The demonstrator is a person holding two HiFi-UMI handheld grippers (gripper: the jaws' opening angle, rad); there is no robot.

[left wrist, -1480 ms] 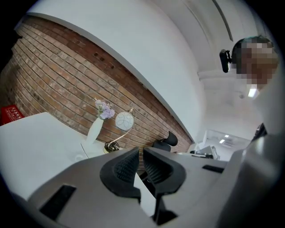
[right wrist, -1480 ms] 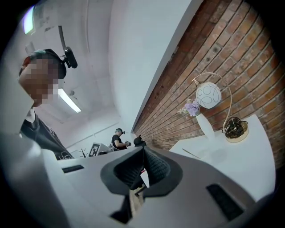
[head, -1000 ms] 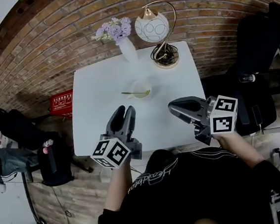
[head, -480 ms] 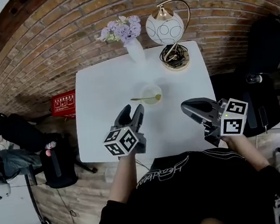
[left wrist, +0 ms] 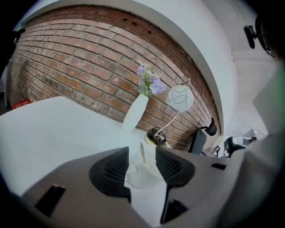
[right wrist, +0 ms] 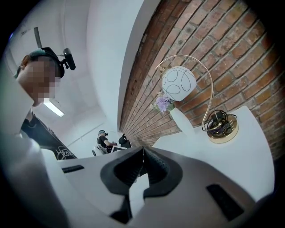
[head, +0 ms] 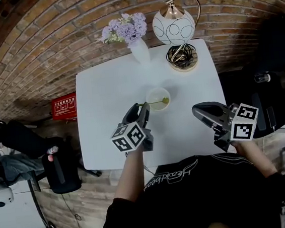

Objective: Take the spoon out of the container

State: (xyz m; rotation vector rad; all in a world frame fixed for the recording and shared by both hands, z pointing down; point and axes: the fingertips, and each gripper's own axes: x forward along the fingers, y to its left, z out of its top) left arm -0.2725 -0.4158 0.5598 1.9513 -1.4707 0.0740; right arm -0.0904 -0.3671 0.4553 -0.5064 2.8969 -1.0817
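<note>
A small pale container (head: 158, 95) stands mid-table on the white table (head: 100, 100). A spoon (head: 154, 103) lies across its rim, green bowl to the right and thin handle pointing left. My left gripper (head: 140, 108) is right at the handle's end. In the left gripper view the handle (left wrist: 142, 153) and the container (left wrist: 150, 165) show in the gap of the left gripper (left wrist: 141, 150). Its jaws are closing and the pads (left wrist: 116, 168) do not touch the handle. My right gripper (head: 201, 111) hovers over the table's front right, shut (right wrist: 143, 150) and empty.
A white vase of purple flowers (head: 136, 45) and a globe lamp (head: 176, 25) with a round gold base (head: 182, 60) stand at the table's far edge. A red crate (head: 63, 105) sits on the floor at the left and a black chair (head: 265, 98) at the right.
My left gripper has moved forward and to the right, up to the spoon's handle, and its jaws have spread apart. The right gripper has stayed near the front right of the table.
</note>
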